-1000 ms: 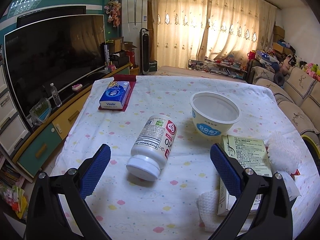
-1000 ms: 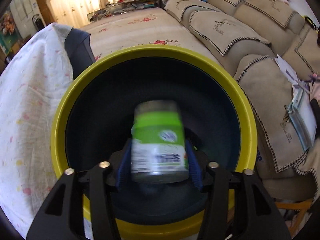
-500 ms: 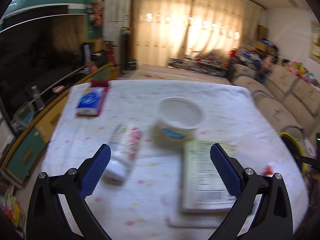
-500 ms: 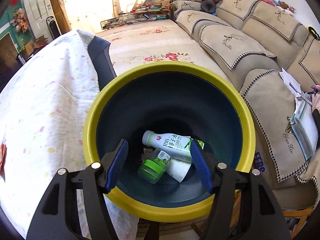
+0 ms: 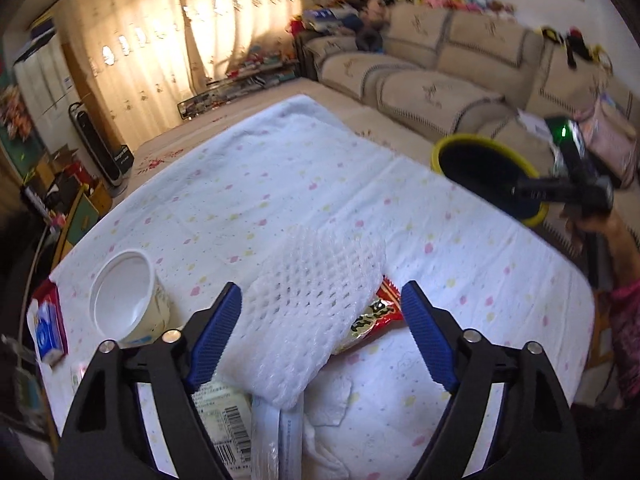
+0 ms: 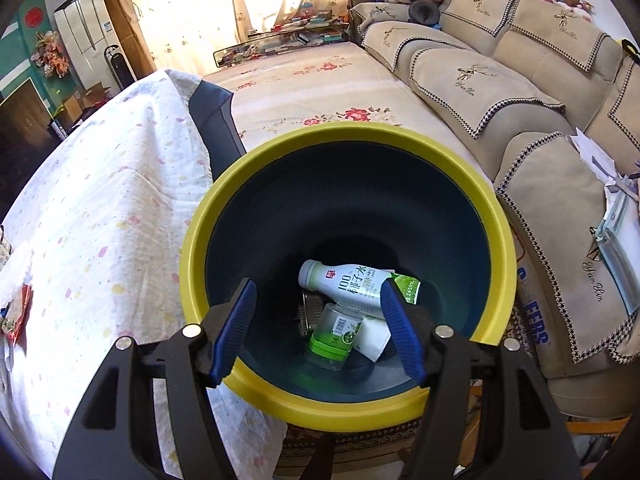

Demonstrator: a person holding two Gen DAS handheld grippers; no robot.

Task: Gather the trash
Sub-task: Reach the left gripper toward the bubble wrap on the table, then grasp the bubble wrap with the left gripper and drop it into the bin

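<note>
The tabletop [image 5: 280, 184], draped in a white cloth with pastel dots, is carrying the remaining litter, and the round dark-blue bin with a yellow rim [image 6: 192, 240] is standing just beside its edge, in front of a beige sofa [image 6: 480, 80]. Inside the bin, a white plastic bottle with green lettering [image 6: 344, 284] is lying across the bottom with a clear jar with a green lid [image 6: 334, 336] tilted just below it. The right gripper [image 6: 320, 328] is hanging over the bin's opening with its blue-padded jaws spread and nothing between them. The left gripper [image 5: 320, 340] is hovering over the tabletop, jaws spread wide around a white foam mesh sleeve [image 5: 312, 320], which is lying partly over a red snack wrapper [image 5: 376, 312]. A white round plastic tub [image 5: 124, 300] is standing to the left, with a blue-and-white tissue pack [image 5: 46, 332] near the tabletop's edge.
</note>
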